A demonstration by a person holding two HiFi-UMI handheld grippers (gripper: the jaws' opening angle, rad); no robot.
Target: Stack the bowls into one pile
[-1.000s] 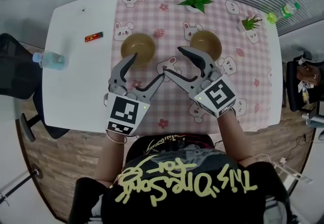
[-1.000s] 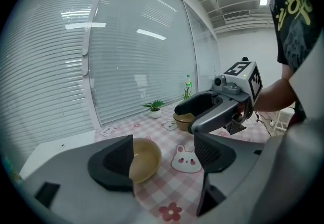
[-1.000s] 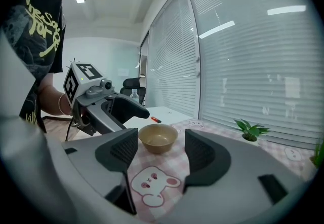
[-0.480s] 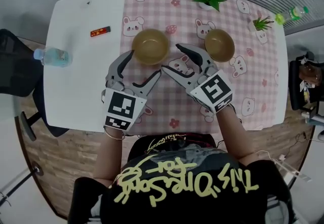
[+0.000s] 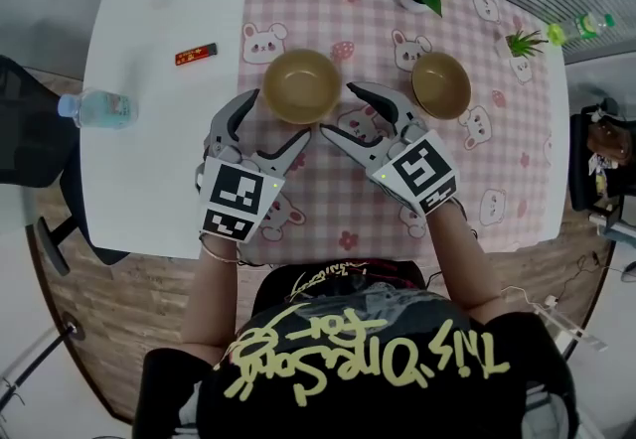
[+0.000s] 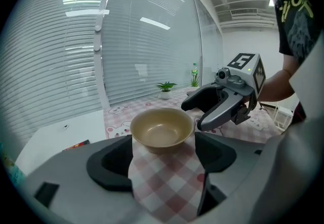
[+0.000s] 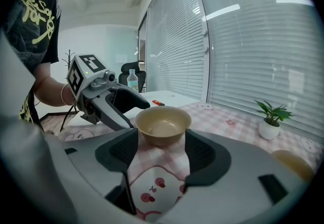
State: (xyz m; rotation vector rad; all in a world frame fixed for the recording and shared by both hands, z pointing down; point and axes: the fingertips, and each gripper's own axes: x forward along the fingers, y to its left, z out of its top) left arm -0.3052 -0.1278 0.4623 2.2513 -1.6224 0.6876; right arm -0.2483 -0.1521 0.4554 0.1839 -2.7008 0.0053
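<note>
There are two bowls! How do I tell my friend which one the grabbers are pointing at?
Find the pink checked cloth with bears on the white table. The bowl you want sits near the cloth's left edge, right in front of the left gripper and right gripper, both open. The other bowl sits alone farther right, near a small plant.

The left gripper (image 6: 163,159) has its jaws spread wide over the pink checked tablecloth (image 6: 164,190), with only cloth between them. Just beyond the jaw tips sits a tan bowl (image 6: 162,127), upright and empty. The right gripper (image 6: 193,116) hangs close beside the bowl's right rim, its marker cube (image 6: 244,66) on top. A potted plant (image 6: 165,87) stands further back, near the window blinds (image 6: 66,45).
</note>
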